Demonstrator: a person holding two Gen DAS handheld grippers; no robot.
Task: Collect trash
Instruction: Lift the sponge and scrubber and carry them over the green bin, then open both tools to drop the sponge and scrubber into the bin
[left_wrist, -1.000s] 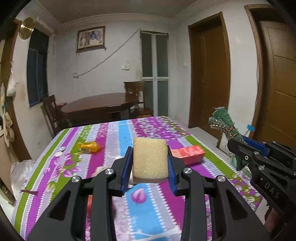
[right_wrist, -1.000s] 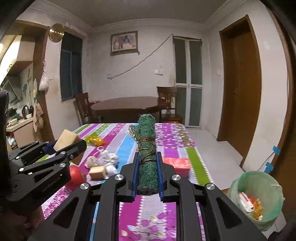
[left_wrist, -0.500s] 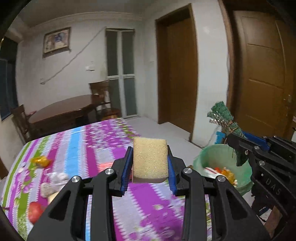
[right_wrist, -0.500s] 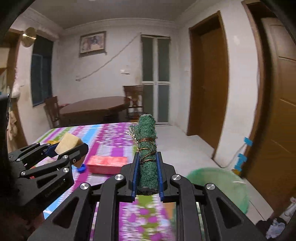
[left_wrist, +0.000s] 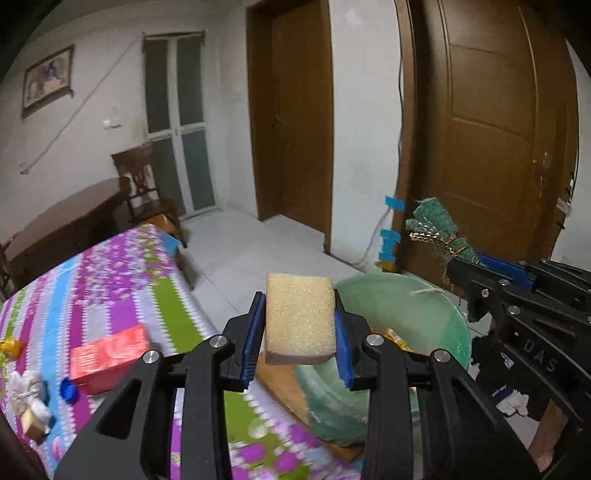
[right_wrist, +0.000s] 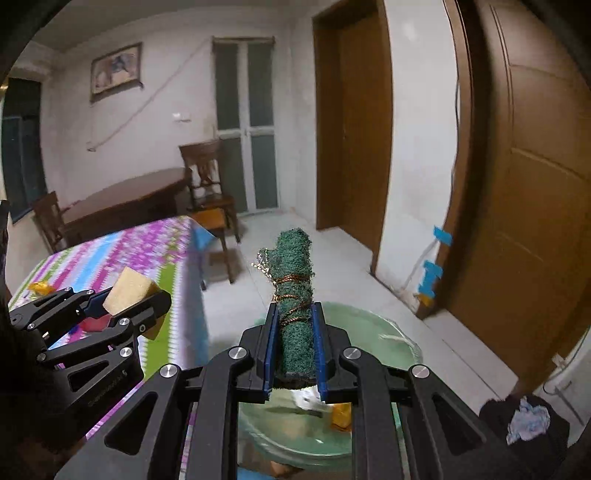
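Only the left wrist view shows the red box (left_wrist: 110, 357) and blue cap (left_wrist: 69, 390) on the striped table (left_wrist: 162, 291); only the right shows dark cloth (right_wrist: 524, 421) on the floor. The left gripper (left_wrist: 300, 332) pinches a yellow sponge (left_wrist: 300, 319); the right gripper (right_wrist: 294, 345) pinches a green scrub roll (right_wrist: 295, 295). Both hang above the green bin (left_wrist: 424, 306), which holds wrappers.
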